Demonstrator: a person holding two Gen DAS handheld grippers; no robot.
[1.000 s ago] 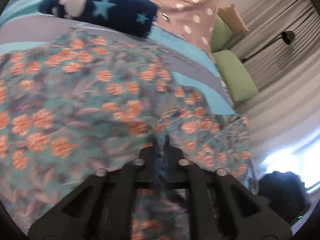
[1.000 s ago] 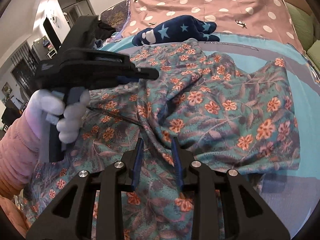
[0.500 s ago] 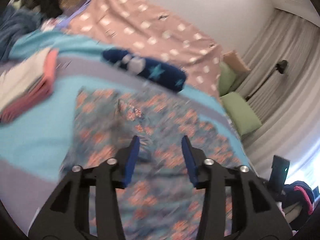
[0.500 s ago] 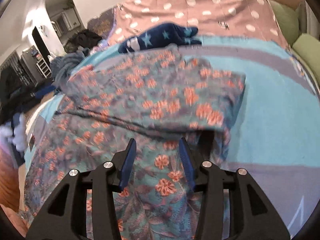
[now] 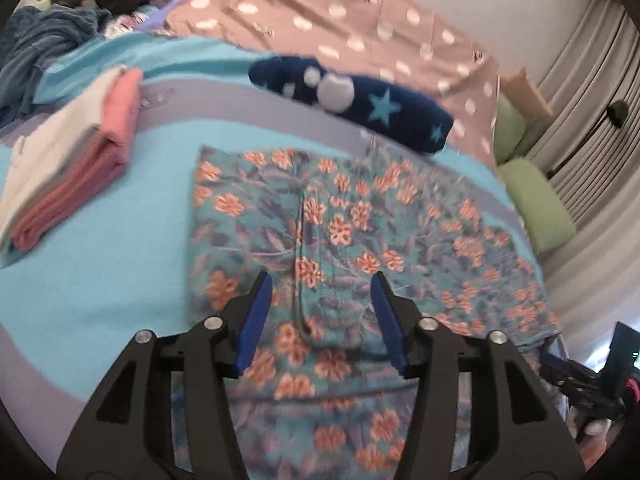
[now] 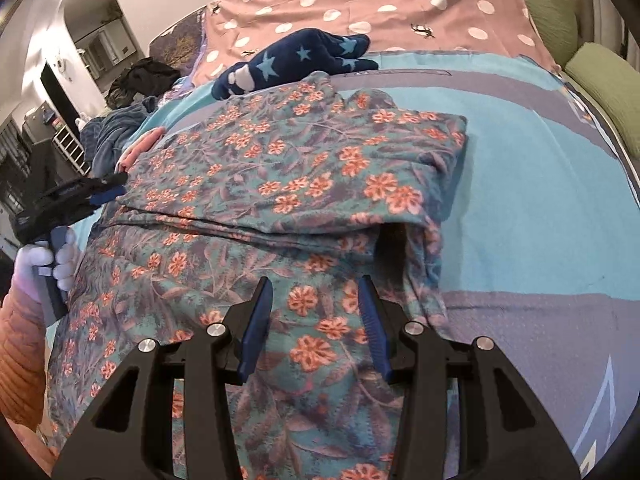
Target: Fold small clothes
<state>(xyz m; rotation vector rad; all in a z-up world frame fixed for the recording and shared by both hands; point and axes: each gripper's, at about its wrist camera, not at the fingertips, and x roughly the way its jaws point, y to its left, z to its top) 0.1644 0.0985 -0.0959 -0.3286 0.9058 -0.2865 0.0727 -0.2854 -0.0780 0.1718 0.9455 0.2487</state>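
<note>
The floral garment (image 5: 360, 240) lies on the bed (image 5: 100, 248), spread over its turquoise and lavender cover, and serves as the landmark here. In the right wrist view the floral garment (image 6: 288, 168) is folded over itself: an upper layer lies on a lower layer that runs toward the camera, and at the right side the fold gapes into a dark pocket. The left gripper (image 5: 322, 300) hangs just above the near part of the garment with its blue-padded fingers spread wide and nothing between them. The right gripper (image 6: 316, 308) hovers over the lower layer near the fold's edge, fingers likewise apart and empty. In the right wrist view the left gripper (image 6: 108, 186) shows at the garment's left edge, carried by a white-gloved hand (image 6: 40, 264). Beyond the garment, touching or nearly touching its far edge, lies a navy star-patterned garment (image 5: 352, 100), and behind that a pink polka-dot sheet (image 5: 360, 20). To the garment's left, apart from it, sits a stack of folded clothes (image 5: 68, 160) in pink and white. To its far right lie green pillows (image 5: 536, 204).
</note>
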